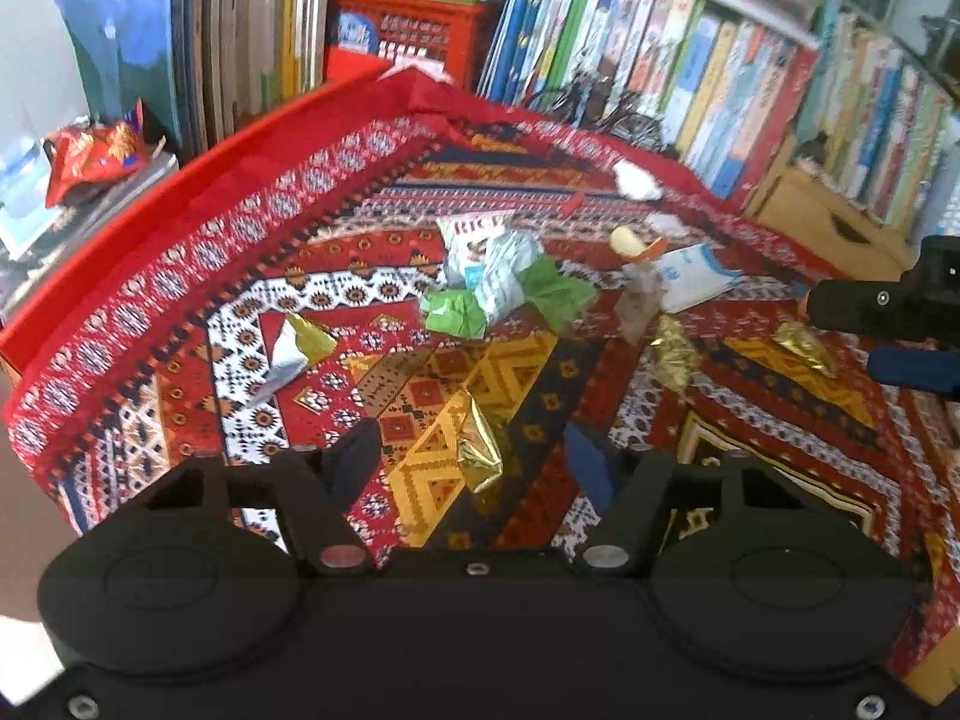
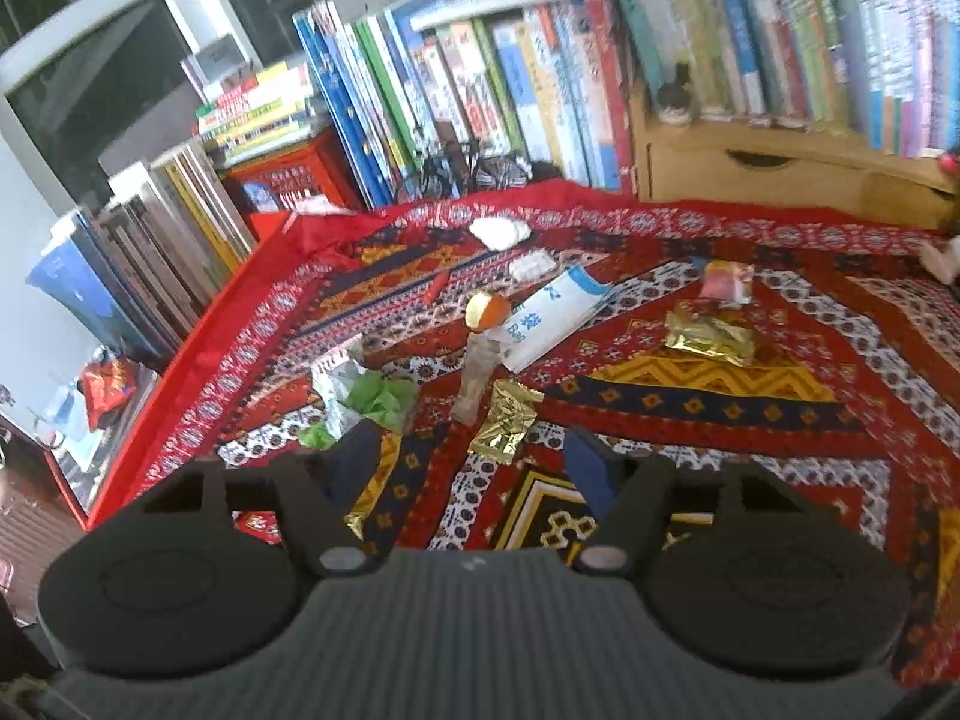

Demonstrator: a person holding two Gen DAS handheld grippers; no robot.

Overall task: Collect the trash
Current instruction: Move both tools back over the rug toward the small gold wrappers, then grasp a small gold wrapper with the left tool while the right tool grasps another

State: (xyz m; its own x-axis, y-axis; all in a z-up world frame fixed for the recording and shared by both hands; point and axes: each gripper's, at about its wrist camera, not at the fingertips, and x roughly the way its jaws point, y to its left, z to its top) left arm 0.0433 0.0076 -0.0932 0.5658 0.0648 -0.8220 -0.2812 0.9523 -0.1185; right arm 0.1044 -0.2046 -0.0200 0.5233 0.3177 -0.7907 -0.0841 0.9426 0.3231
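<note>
Red patterned woven tablecloth (image 1: 180, 324) covers the whole work surface, backed by a row of upright books (image 1: 708, 72) and a red plastic crate (image 1: 414, 30).

Trash is scattered across the cloth, no bin or bag visible in either view. Biggest pieces: white-and-blue printed paper bag (image 2: 555, 315) lying flat mid-table, and a crumpled white-and-green paper wad (image 1: 510, 288) just left of it. Next: clear twisted plastic wrapper with orange cap (image 2: 480, 360), upright-ish, touching the bag's near edge. Then gold foil wrappers: one creased gold foil wrapper (image 1: 480, 450) between the left gripper's fingers, one flat gold foil packet (image 2: 507, 420) just ahead of the right gripper, a larger gold foil pouch (image 2: 711, 336) further right. Small silver-and-gold foil scrap (image 1: 300, 348) sits apart on the left.

Left gripper (image 1: 474, 462): jaws wide, nothing held, straddling the creased wrapper but not visibly touching it.
Right gripper (image 2: 474, 462): jaws wide, empty, hovering over the cloth.

Step, as I read it: approach for first pick, left side. Next move: lower left until the pads bracket the foil, then close. Foil is thin and flat, so it may slip or snag the cloth.
</note>
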